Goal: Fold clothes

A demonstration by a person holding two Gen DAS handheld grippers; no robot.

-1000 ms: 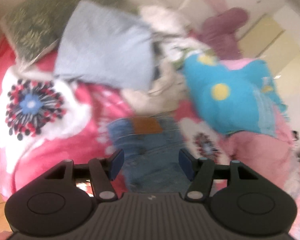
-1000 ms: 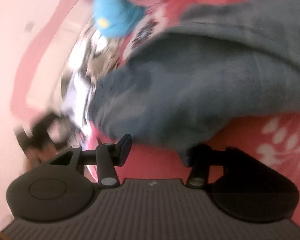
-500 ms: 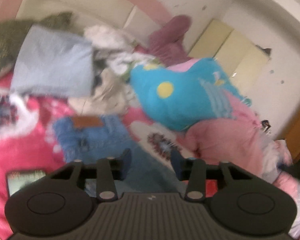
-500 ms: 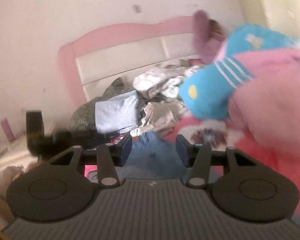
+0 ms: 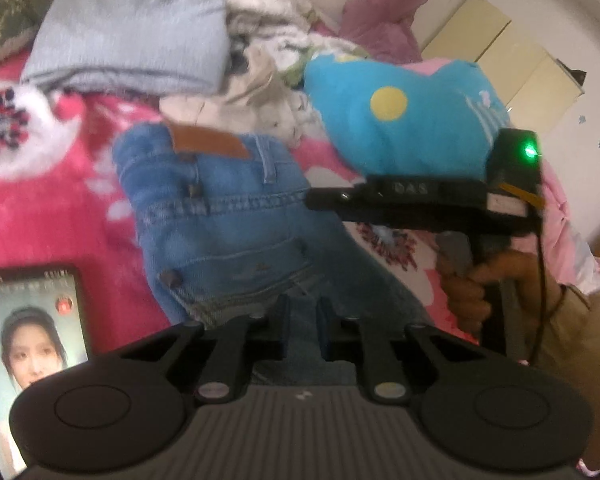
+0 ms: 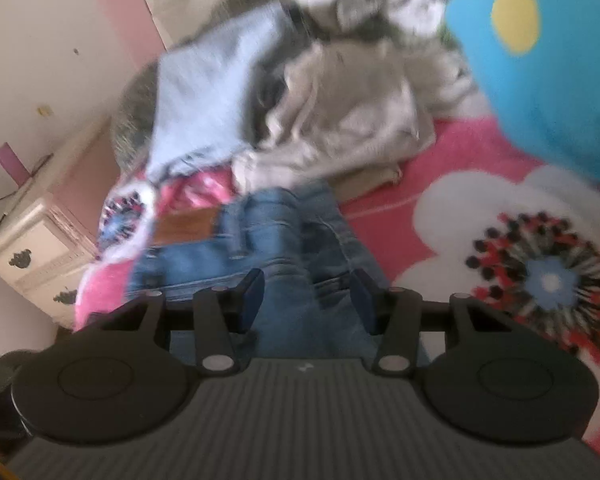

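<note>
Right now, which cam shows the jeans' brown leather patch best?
Left wrist. The leather patch on the jeans is close, fairly sharp, and unobstructed there. The right wrist view shows it smaller, motion-blurred, off to the left.

left gripper (image 5: 303, 326): jaws closing, narrow gap, denim between them | jeans (image 5: 220, 216): centre, brown waist patch toward 11 o'clock, on pink floral blanket (image 5: 60, 200) | phone (image 5: 32, 344): 8 o'clock, screen lit | right gripper (image 5: 420, 200): 3 o'clock, side-on, hand (image 5: 472, 284) on grip | blue plush (image 5: 400, 120): 1 o'clock | grey folded garment (image 5: 132, 32): 11 o'clock
</note>
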